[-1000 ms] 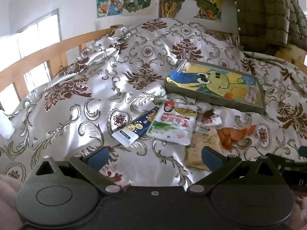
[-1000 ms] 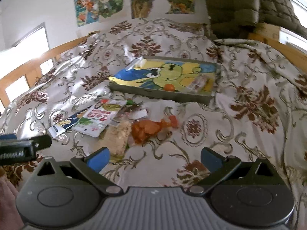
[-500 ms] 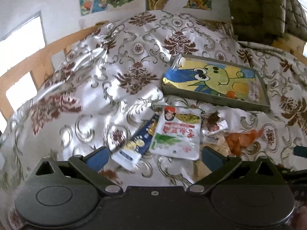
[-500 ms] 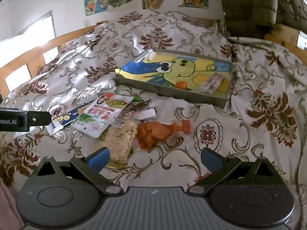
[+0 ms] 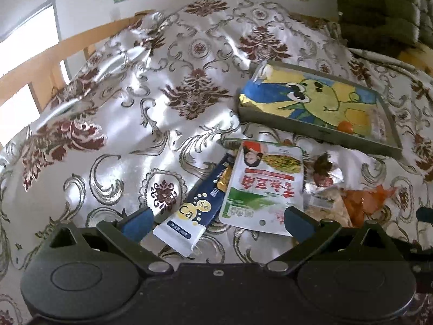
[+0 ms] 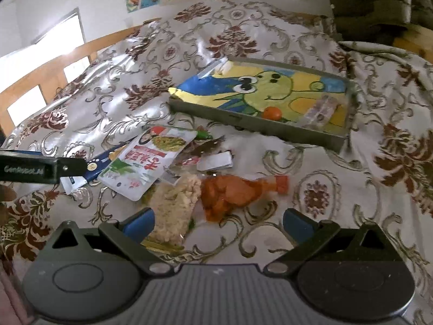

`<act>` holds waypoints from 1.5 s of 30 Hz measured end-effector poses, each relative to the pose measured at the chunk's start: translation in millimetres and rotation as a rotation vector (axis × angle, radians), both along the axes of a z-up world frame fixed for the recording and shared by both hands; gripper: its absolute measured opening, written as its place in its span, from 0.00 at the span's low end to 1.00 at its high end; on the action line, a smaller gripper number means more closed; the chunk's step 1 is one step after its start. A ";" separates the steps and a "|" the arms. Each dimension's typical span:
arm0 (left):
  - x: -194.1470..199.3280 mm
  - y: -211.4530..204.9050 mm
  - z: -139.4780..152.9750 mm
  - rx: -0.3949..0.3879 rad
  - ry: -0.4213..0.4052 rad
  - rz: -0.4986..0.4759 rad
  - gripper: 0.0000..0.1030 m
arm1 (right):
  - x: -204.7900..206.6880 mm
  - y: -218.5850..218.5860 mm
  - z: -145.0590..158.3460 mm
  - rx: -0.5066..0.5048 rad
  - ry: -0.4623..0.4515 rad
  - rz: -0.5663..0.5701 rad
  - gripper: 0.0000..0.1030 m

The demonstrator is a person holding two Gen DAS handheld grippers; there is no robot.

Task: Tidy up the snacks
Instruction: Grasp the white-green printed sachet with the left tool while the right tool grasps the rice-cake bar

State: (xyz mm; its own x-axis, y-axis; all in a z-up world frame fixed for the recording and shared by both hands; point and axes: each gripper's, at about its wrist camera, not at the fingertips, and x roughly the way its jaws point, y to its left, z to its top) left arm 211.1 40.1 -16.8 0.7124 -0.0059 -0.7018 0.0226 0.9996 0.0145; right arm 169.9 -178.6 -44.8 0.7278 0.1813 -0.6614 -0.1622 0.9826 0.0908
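Observation:
A pile of snack packets lies on a patterned bedspread. A white-and-green pouch [image 5: 263, 187] and a dark blue "Ca Se" packet [image 5: 200, 203] lie just beyond my open left gripper [image 5: 216, 220]. My open right gripper [image 6: 217, 222] hovers over a beige crumbly packet [image 6: 176, 205] and an orange snack packet [image 6: 235, 192]. The white-and-green pouch [image 6: 151, 165] shows there too. A grey tray [image 5: 319, 131] with a cartoon lining holds a small orange ball [image 6: 272, 113] and a clear wrapped snack [image 6: 320, 111]. Both grippers are empty.
A wooden bed rail [image 5: 40, 62] runs along the left. A green quilted coat [image 5: 379, 8] hangs at the back right. Posters are on the wall. The left gripper's finger [image 6: 40, 169] pokes into the right wrist view at the left edge.
Both grippers have moved forward and down toward the snack pile, which now looks larger and closer. Both stay open. No snack has moved.

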 end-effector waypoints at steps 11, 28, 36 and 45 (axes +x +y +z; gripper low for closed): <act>36.3 8.9 -14.6 -0.011 0.040 -0.010 0.99 | 24.3 10.6 -15.9 0.010 0.022 0.016 1.00; 77.9 8.4 -29.9 -0.096 0.063 -0.057 0.99 | 41.1 7.5 -32.9 0.144 0.123 0.112 1.00; 70.5 -6.4 -31.2 -0.148 0.040 -0.185 0.99 | 52.0 17.6 -44.2 0.178 0.182 0.133 1.00; 80.6 -5.9 -45.4 -0.211 0.100 -0.189 0.99 | 60.8 28.7 -52.2 0.149 0.165 0.095 0.92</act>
